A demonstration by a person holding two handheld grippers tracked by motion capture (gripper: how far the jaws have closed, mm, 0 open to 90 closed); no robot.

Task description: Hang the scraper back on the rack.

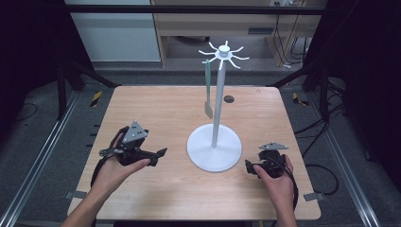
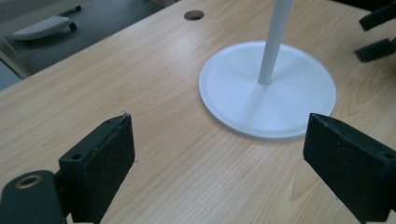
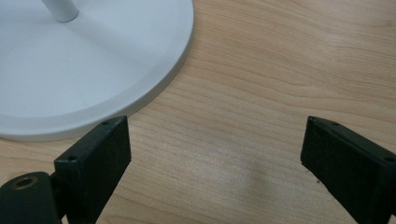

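A white rack stands mid-table: a round base (image 1: pixel 203 152), a thin pole (image 1: pixel 218 104) and a crown of hooks (image 1: pixel 224 53). From one hook hangs a green-handled utensil (image 1: pixel 208 90) with a pale blade. My left gripper (image 1: pixel 159 156) is held low over the wood left of the base, jaws wide apart with nothing between them; in its own view the left gripper (image 2: pixel 219 140) faces the base (image 2: pixel 289 93). My right gripper (image 1: pixel 250 168) rests by the base's right edge, open and empty. The right gripper (image 3: pixel 217 144) frames bare wood beside the base rim (image 3: pixel 154 88).
The wooden table (image 1: pixel 156 109) has a small round cable hole (image 1: pixel 229 99) behind the rack, also seen as a hole (image 2: pixel 194 15) in the left gripper view. Dark frame bars and cables flank the table; a shelf unit stands beyond it.
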